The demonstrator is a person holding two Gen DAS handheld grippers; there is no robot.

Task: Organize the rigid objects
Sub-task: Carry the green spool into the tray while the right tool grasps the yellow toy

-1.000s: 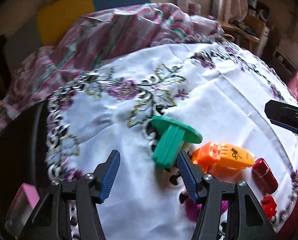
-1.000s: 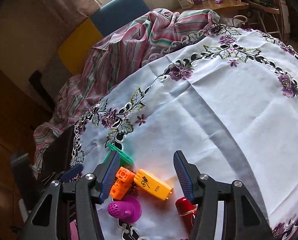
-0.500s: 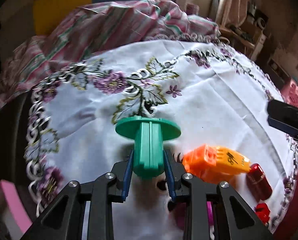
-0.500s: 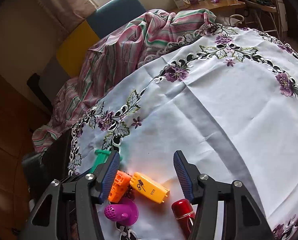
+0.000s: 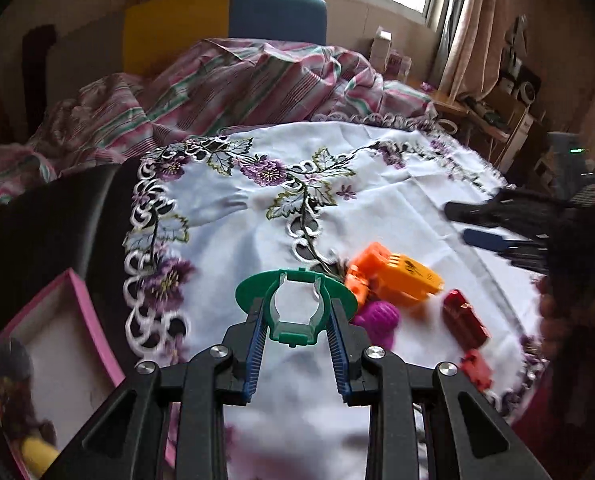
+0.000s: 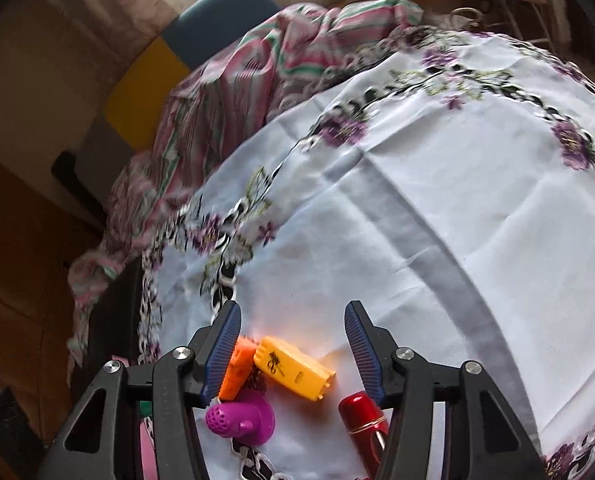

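Note:
My left gripper (image 5: 295, 322) is shut on a green plastic piece (image 5: 293, 304) with a round flange, lifted off the cloth. On the white embroidered tablecloth (image 5: 397, 208) lie an orange-and-yellow block (image 5: 397, 276), a magenta perforated toy (image 5: 377, 316), a red cylinder (image 5: 463, 320) and a small red piece (image 5: 475, 364). My right gripper (image 6: 293, 328) hovers open above the orange-and-yellow block (image 6: 293, 368), with the magenta toy (image 6: 241, 416) and red cylinder (image 6: 363, 416) just below it. In the left wrist view the right gripper (image 5: 493, 224) reaches in from the right.
A pink-rimmed open box (image 5: 57, 360) holding a few things stands at the lower left, off the cloth's edge. A striped pink blanket (image 5: 237, 84) is bunched behind the table. Blue and yellow chair backs (image 5: 273, 16) stand beyond it.
My left gripper closed on the green piece, then lifted it off the cloth and pulled back toward the left. The right gripper stayed over the orange-and-yellow block.

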